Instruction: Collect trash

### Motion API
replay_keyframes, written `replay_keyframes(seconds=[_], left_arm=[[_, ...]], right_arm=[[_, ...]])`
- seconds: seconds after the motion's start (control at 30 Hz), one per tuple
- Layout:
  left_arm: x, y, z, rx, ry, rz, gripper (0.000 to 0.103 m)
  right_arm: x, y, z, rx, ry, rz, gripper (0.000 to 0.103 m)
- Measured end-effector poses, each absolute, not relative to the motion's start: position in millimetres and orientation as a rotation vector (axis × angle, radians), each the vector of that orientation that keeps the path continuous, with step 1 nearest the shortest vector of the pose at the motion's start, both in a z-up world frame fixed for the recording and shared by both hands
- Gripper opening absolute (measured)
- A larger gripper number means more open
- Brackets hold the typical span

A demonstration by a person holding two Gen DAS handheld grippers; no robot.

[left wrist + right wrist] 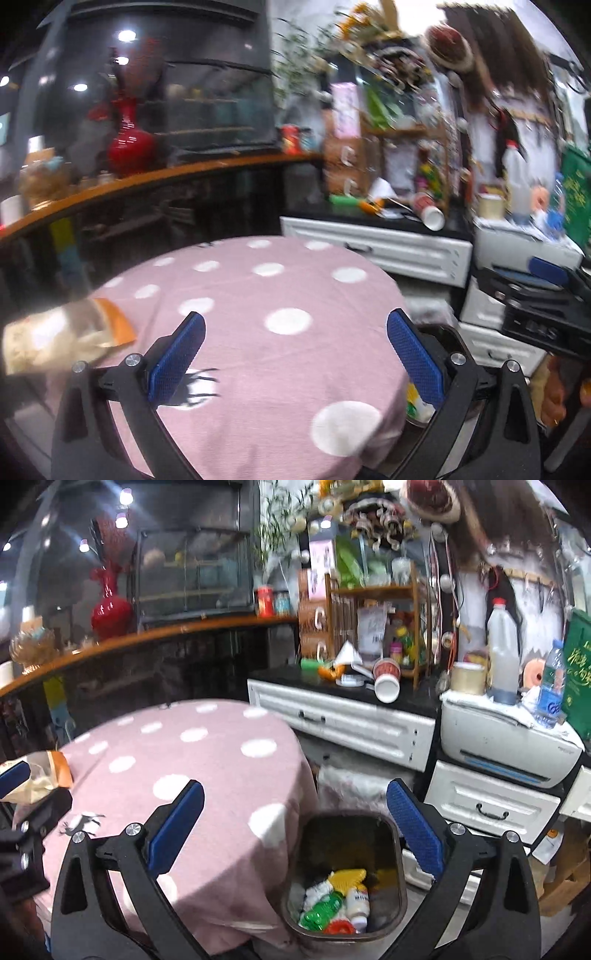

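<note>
A round table with a pink polka-dot cloth [258, 295] [184, 760] fills the foreground. A crumpled tan and orange snack bag [62, 336] [42, 775] lies at its left edge. My left gripper [295, 347] is open and empty above the cloth, to the right of the bag. My right gripper [295, 823] is open and empty above a dark trash bin [391, 834] on the floor right of the table. The bin holds bottles and wrappers [332, 904]. The left gripper's blue finger [13, 779] shows at the far left of the right wrist view.
White drawers [343, 723] with a cluttered black top stand behind the table, a tipped paper cup [386, 685] on it. A white printer [509, 738] sits to the right. A wooden counter [147, 638] with a red vase [109, 613] curves behind.
</note>
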State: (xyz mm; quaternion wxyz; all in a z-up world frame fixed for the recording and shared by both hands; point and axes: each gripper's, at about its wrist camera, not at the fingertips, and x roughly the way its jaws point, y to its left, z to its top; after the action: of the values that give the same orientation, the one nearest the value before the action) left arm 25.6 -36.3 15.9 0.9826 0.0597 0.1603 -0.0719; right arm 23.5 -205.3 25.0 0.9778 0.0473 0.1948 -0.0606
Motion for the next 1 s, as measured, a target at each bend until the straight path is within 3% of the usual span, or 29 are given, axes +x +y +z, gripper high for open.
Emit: replay_keyframes(seconds=[0.57, 1.0], left_arm=[[-5, -4, 19, 0.015, 0.269, -0.089, 0.098], [-11, -4, 18, 0.025, 0.246, -0.094, 0.098]], right_arm=[[-28, -177, 27, 0.031, 0.251, -0.076, 0.097], [-29, -177, 25, 0.036, 0.262, -0.051, 0.097]])
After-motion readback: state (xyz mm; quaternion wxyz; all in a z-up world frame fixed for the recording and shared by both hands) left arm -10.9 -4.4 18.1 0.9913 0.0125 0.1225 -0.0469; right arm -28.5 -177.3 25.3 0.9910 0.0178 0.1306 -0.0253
